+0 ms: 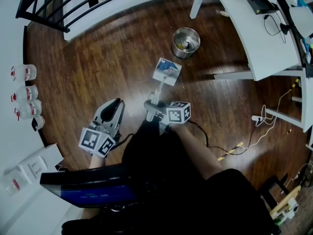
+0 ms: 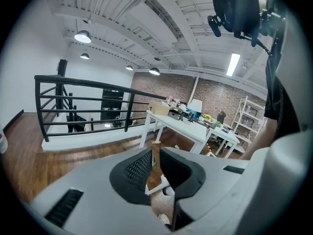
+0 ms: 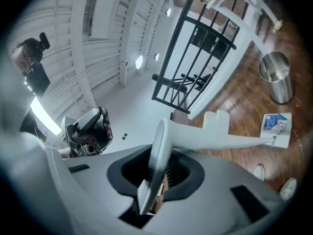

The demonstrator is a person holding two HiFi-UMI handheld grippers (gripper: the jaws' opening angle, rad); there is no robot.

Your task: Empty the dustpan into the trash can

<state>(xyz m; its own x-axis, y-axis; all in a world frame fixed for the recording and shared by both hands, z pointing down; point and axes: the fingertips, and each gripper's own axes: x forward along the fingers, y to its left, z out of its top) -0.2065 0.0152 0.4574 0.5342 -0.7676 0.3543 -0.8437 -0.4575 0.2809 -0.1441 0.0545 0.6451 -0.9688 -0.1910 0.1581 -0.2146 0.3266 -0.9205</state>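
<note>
The right tongs are clenched on the end of the long white handle of the dustpan. Its pan is at 12 o'clock from them, and the steel trash can is at 1 o'clock beyond. The left tongs are released and empty. The plastic looks light and stiff, but gripped so far back it will probably swing, so a hold nearer the pan seems steadier.

The dustpan is lying on the floor, with its handle running back between the jaws of the right tool. The left tool is hanging to the left of that one, apart from it. The trash can is standing beyond the dustpan, slightly to the right, near the counter. A railing is running along the far left.
</note>
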